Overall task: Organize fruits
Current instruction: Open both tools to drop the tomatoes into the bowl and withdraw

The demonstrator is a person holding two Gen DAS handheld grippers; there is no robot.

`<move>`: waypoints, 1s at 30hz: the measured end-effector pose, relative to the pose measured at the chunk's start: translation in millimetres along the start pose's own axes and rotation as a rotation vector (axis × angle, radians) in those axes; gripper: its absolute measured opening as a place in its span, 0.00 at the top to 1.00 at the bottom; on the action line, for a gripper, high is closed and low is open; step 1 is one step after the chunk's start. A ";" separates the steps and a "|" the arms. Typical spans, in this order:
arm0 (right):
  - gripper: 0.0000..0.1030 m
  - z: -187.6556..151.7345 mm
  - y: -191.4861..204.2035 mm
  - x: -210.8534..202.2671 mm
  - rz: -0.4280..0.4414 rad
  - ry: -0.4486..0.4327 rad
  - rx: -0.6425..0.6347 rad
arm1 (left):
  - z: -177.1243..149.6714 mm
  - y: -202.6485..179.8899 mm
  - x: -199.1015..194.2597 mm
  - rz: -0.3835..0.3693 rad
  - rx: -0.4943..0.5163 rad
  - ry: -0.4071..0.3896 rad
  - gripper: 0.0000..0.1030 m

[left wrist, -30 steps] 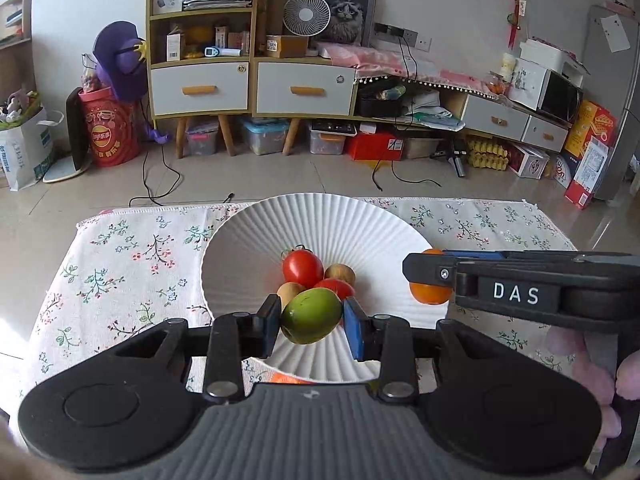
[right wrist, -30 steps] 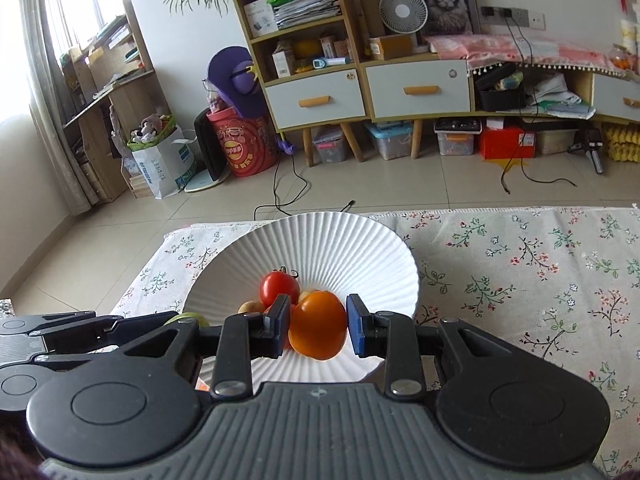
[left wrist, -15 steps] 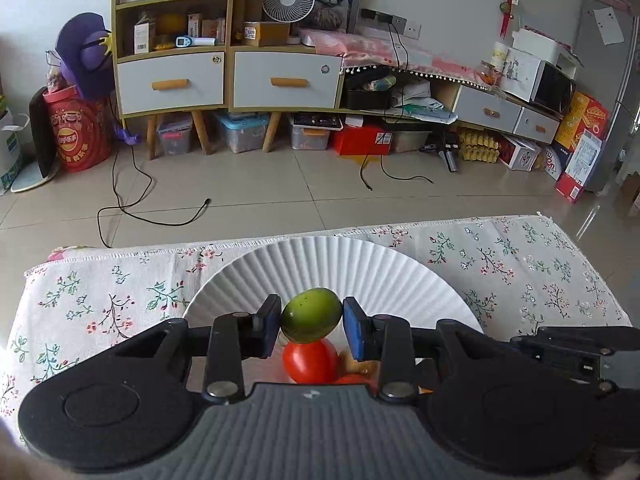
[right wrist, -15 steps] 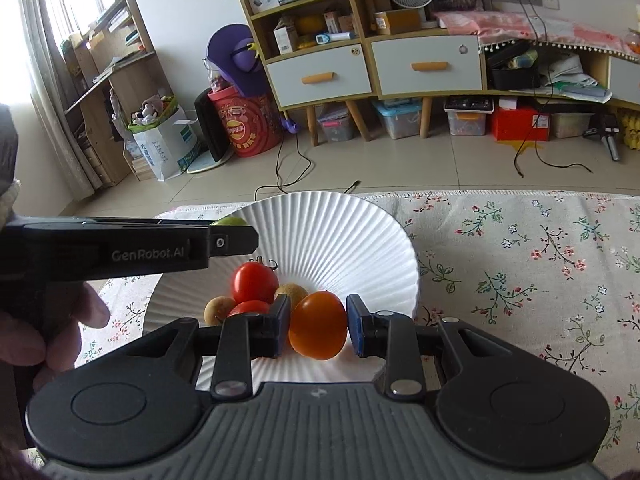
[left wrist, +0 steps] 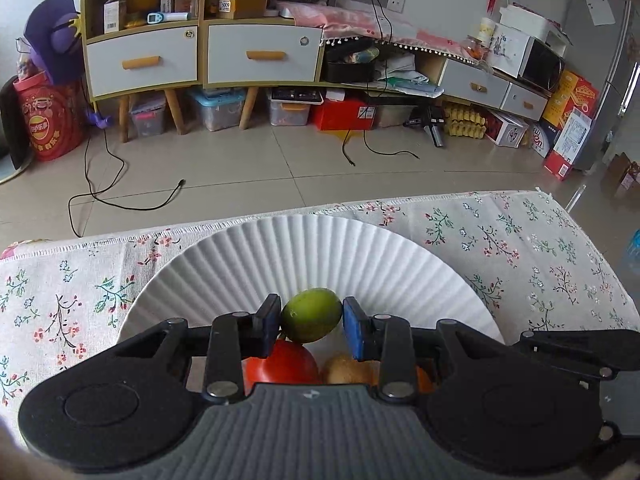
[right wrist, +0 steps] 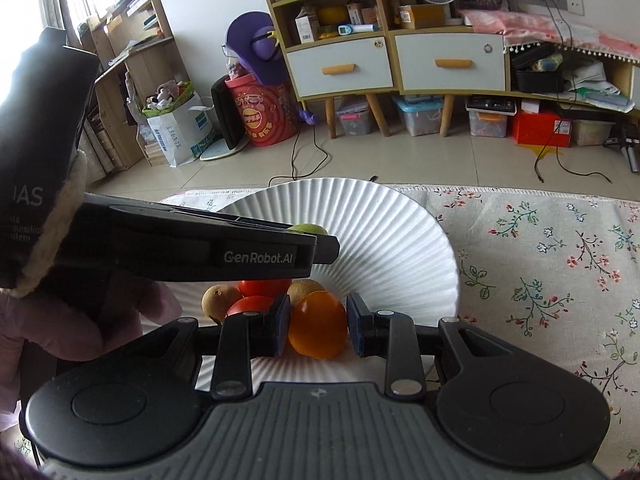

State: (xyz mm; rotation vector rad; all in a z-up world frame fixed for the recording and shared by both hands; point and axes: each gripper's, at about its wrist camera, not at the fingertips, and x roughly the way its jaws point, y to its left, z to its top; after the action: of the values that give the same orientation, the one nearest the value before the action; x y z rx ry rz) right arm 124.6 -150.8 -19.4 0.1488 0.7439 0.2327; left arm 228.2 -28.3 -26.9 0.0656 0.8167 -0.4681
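A white ribbed plate (left wrist: 360, 256) (right wrist: 400, 240) lies on the floral tablecloth. My left gripper (left wrist: 311, 317) is shut on a green fruit (left wrist: 312, 314), held over the plate above a red tomato (left wrist: 282, 364) and a brown fruit (left wrist: 344, 368). My right gripper (right wrist: 317, 330) is shut on an orange fruit (right wrist: 318, 330) low over the plate's near side. Beside it lie two red tomatoes (right wrist: 250, 306) and two brown fruits (right wrist: 216, 302). In the right wrist view the left gripper's body (right wrist: 200, 252) crosses above the plate, with the green fruit (right wrist: 308, 229) peeking over it.
The floral tablecloth (left wrist: 520, 248) (right wrist: 540, 248) spreads to both sides of the plate. A gloved hand (right wrist: 52, 328) holds the left tool. Beyond the table's far edge are tiled floor, cables and a cabinet with drawers (left wrist: 200, 60).
The left gripper with the green fruit has moved over the plate's middle, above the piled fruit. The right gripper with the orange fruit has sunk slightly toward the plate.
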 end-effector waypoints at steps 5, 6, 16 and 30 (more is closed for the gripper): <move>0.69 0.5 -1.6 1.4 -0.011 -0.002 0.002 | -0.6 5.1 -1.9 -0.005 -0.018 -0.025 0.69; 0.68 0.3 -1.7 0.7 -0.013 -0.003 0.003 | 0.1 5.2 -3.4 -0.004 -0.024 -0.034 0.69; 0.53 3.5 -9.8 -13.8 -0.040 -0.004 0.027 | -5.3 4.6 -28.9 0.023 -0.039 -0.057 0.51; 0.38 -2.2 -3.8 -48.8 -0.077 -0.002 0.021 | -34.1 14.3 -82.1 0.106 -0.095 -0.067 0.40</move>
State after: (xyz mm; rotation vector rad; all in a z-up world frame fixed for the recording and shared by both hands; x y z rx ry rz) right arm 88.9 -167.1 10.0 0.1397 0.7483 0.1513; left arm 162.6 23.4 6.6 0.0051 0.7642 -0.3295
